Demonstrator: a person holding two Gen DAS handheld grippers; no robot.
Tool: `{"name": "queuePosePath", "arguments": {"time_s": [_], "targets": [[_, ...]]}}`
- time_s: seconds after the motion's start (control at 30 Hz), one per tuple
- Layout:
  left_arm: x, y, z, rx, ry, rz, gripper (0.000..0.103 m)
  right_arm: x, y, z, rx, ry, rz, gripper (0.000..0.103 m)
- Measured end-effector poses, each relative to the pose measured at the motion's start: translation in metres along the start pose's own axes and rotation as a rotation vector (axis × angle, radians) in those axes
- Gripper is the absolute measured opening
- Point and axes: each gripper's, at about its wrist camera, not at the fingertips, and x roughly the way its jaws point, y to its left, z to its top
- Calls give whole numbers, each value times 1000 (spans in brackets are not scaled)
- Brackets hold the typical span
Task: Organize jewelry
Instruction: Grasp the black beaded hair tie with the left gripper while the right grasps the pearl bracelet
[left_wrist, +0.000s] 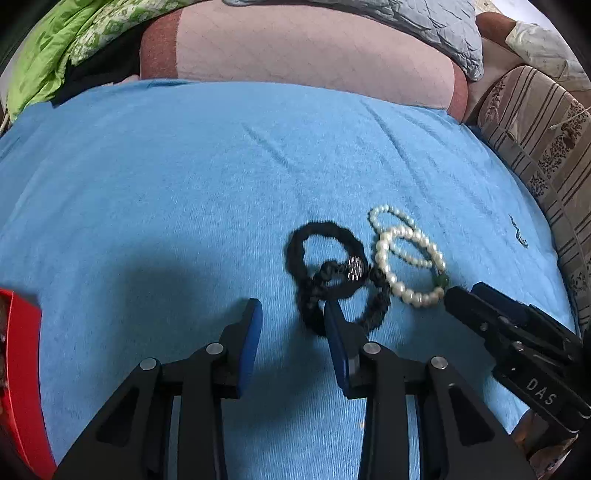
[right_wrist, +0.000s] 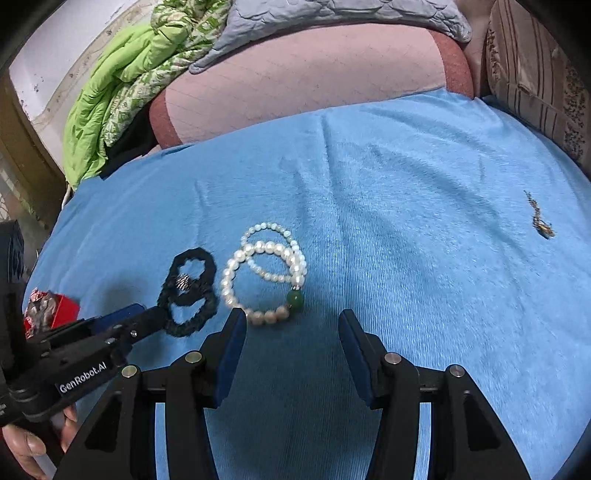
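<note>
On the blue cloth (left_wrist: 184, 184), the left wrist view shows a red box (left_wrist: 22, 369) at its left edge, then the left gripper (left_wrist: 293, 314), jaws narrowly apart and empty, one tip at the black hair ties (left_wrist: 325, 258); the pearl bracelets (right_wrist: 266, 273) lie just right; the right gripper (right_wrist: 291, 321) stands wider, empty; only the right wrist view shows a small chain (right_wrist: 539, 218) far right.

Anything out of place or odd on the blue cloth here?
One small chain piece lies alone far to the right, apart from the overlapping pearl bracelets and black bands. Nothing looks spilled or broken.
</note>
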Motion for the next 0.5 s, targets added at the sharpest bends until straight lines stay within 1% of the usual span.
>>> {"name": "queuePosePath", "arguments": {"time_s": [0.13,0.23,0.27,0.3,0.33,0.37,0.4,0.43,0.47,0.5], "targets": [[5,-3,5,12,-5,1,34,11,-2,5,10,9,-5,56],[7,-6,3,29,-16,19,33,16,-2,7,10,4,-15,55],[8,-9,2,41,-18,32,26,18,0,7,5,3,-20,51],[9,-11,2,49,-14,35,10,19,2,8,-4,3,-36,48],[9,-14,1,60,-5,57,7,21,5,8,-16,3,-58,38],[8,-15,1,67,-7,65,7,22,6,9,-25,4,-69,29],[7,-16,-1,73,-5,73,7,23,8,9,-31,6,-67,26],[5,-16,-3,74,-2,77,7,22,9,9,-35,10,-62,18],[2,-15,-6,69,3,79,7,21,9,8,-42,14,-62,15],[-2,-13,-9,62,8,77,7,19,10,7,-49,19,-62,14]]}}
